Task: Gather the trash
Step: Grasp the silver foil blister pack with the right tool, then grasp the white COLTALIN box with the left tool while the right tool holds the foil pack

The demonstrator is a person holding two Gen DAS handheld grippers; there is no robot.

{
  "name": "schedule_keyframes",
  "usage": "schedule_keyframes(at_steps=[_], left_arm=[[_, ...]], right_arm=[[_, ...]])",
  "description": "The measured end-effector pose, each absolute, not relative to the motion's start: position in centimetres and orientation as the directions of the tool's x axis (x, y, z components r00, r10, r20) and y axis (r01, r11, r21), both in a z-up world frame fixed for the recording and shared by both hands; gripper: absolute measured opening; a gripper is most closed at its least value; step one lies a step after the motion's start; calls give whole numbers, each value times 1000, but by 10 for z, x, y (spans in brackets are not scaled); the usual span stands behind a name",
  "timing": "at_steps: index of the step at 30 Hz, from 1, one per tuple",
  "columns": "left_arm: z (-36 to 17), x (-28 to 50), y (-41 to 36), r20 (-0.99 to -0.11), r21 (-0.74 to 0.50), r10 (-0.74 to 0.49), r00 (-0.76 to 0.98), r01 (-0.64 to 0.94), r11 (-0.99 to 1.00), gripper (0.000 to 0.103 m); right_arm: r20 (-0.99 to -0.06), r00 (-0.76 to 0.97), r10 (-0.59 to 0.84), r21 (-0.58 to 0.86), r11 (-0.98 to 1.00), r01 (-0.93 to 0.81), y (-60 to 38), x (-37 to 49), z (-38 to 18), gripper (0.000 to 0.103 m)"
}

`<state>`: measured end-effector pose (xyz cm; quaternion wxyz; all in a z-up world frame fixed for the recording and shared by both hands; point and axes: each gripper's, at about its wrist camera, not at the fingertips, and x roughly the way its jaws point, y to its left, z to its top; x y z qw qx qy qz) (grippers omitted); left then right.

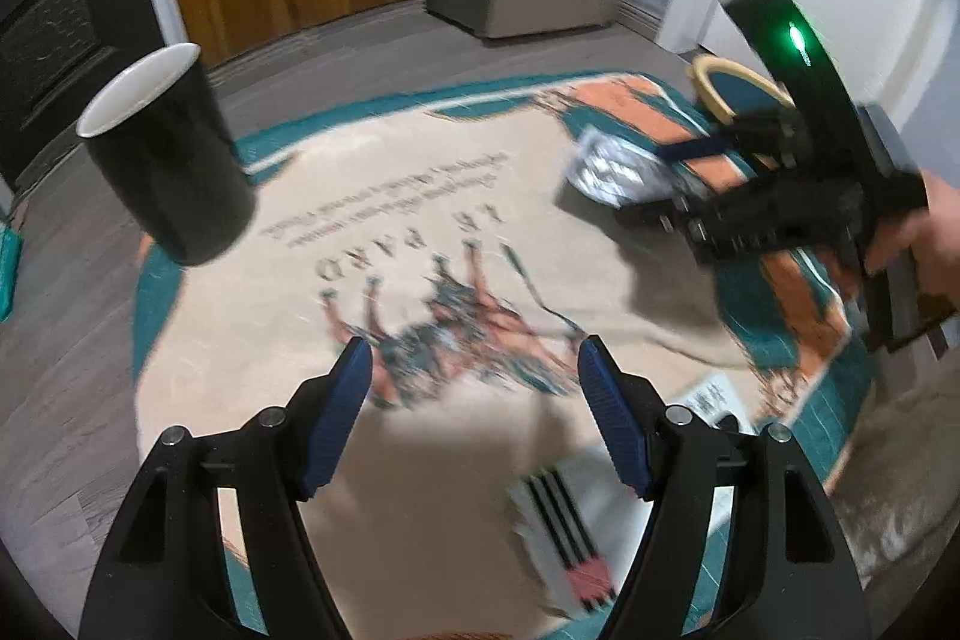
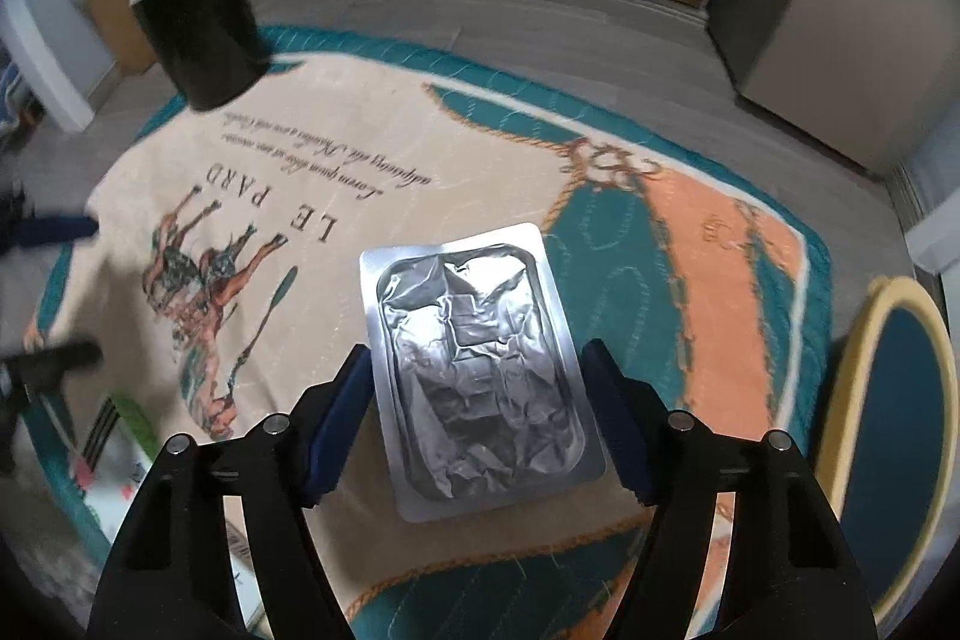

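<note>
The collecting looks barely begun: the right hand-held gripper straddles the foil tray lying on the rug, pads at its edges, grip uncertain, while the left hand-held gripper hangs apart and empty, a striped wrapper uncollected and the black bin well apart.

Left gripper points steeply down, jaws wide apart, nothing between the pads. Right gripper also angled steeply down, blue pads pressed on both edges of a flat pack. Bare hand at 3 o'clock grips the right handle.
</note>
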<state>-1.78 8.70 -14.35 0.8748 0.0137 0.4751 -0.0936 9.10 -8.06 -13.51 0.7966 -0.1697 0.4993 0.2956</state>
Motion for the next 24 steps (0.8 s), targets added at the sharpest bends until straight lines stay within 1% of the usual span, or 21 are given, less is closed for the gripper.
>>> schedule_keyframes(at_steps=[4,8,13,14,15,18,21,24], left_arm=[[-148,-31,67,-841,-59,-182,509,249,967,72],[-151,-49,50,-842,-84,-245,481,331,940,77],[-163,-69,34,-865,-83,-283,415,437,896,79],[-167,-70,31,-870,-80,-282,403,450,890,80],[-170,-72,27,-876,-66,-273,398,462,884,84],[-175,-78,15,-880,-4,-245,407,511,860,90],[-180,-74,7,-884,47,-218,413,543,838,94],[-181,-66,3,-884,60,-209,417,545,836,94]], right_arm=[[-887,343,309,37,788,-614,-93,91,-128,71],[-880,352,320,53,801,-596,-105,86,-121,71],[-874,359,329,69,813,-578,-118,78,-114,71],[-872,359,333,75,815,-574,-121,77,-113,71],[-870,358,339,86,820,-566,-123,76,-112,71],[-870,364,333,82,825,-559,-127,68,-105,71],[-875,361,324,66,817,-573,-129,58,-89,71],[-859,366,359,85,805,-588,-136,51,-54,71]])
